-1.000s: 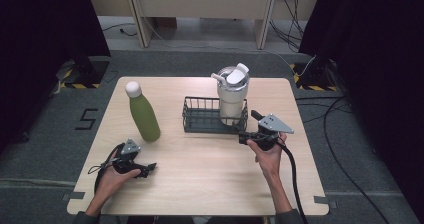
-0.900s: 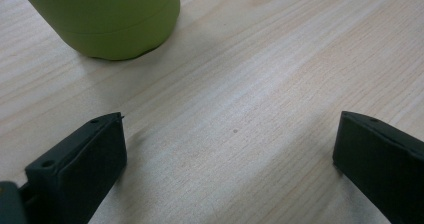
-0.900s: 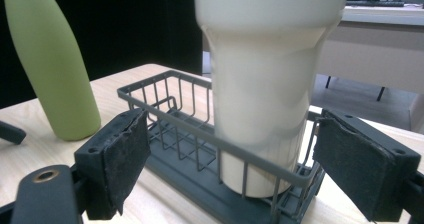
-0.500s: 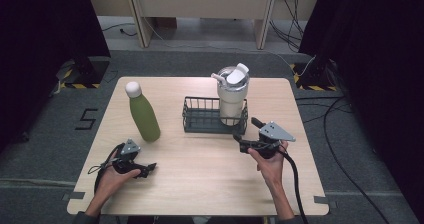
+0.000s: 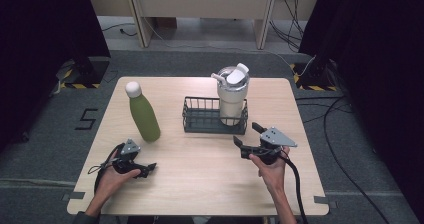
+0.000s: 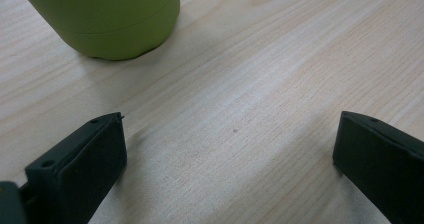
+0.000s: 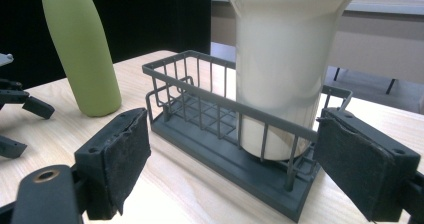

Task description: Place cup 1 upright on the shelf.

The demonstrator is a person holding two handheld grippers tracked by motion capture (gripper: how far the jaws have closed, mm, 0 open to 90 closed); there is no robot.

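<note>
A green bottle with a white cap stands upright on the left of the wooden table. A dark wire basket sits mid-table, and a cream tumbler with a lid stands in its right end. My left gripper rests low on the table in front of the bottle, open and empty. In the left gripper view the bottle's base is just beyond the open left gripper. My right gripper is open and empty just in front of the basket's right end. In the right gripper view it faces the basket and tumbler.
In the right gripper view the green bottle stands to the left of the basket, and the left gripper lies at the far left. Bare wood spans the near half of the table between the two hands. Dark floor and cables surround the table.
My right gripper has drawn back from beside the basket towards the near edge of the table, still open. The left gripper and the objects have stayed put.
</note>
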